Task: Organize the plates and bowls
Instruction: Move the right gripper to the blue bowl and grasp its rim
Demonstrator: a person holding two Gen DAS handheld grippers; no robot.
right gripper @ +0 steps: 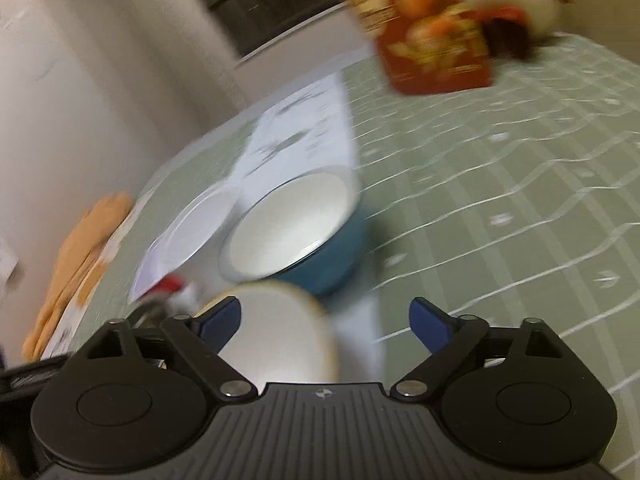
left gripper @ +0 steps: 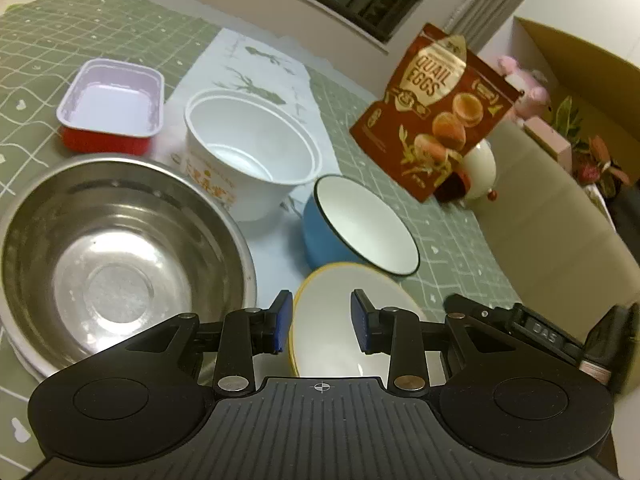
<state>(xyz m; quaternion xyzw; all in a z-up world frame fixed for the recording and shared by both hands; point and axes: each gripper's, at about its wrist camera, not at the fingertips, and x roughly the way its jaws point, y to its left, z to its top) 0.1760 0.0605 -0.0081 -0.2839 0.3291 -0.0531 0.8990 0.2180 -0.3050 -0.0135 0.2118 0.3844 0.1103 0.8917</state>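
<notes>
A yellow-rimmed white bowl (left gripper: 332,320) sits tilted at the table's near side. My left gripper (left gripper: 320,324) is open, its blue pads on either side of the bowl's left rim. A blue bowl with a white inside (left gripper: 360,228) lies just behind it. A large steel bowl (left gripper: 116,256) is at the left, with a white paper tub (left gripper: 248,152) and a red-and-lilac tray (left gripper: 112,108) behind. My right gripper (right gripper: 324,324) is open and empty over the yellow-rimmed bowl (right gripper: 276,340), with the blue bowl (right gripper: 296,228) beyond. The right wrist view is blurred.
A brown quail-egg bag (left gripper: 436,116) stands at the back right beside a white egg-shaped ornament (left gripper: 480,168). A white printed mat (left gripper: 256,64) lies on the green checked tablecloth (left gripper: 60,40). The right gripper's body (left gripper: 548,336) shows at the right. An orange cloth (right gripper: 80,248) lies far left.
</notes>
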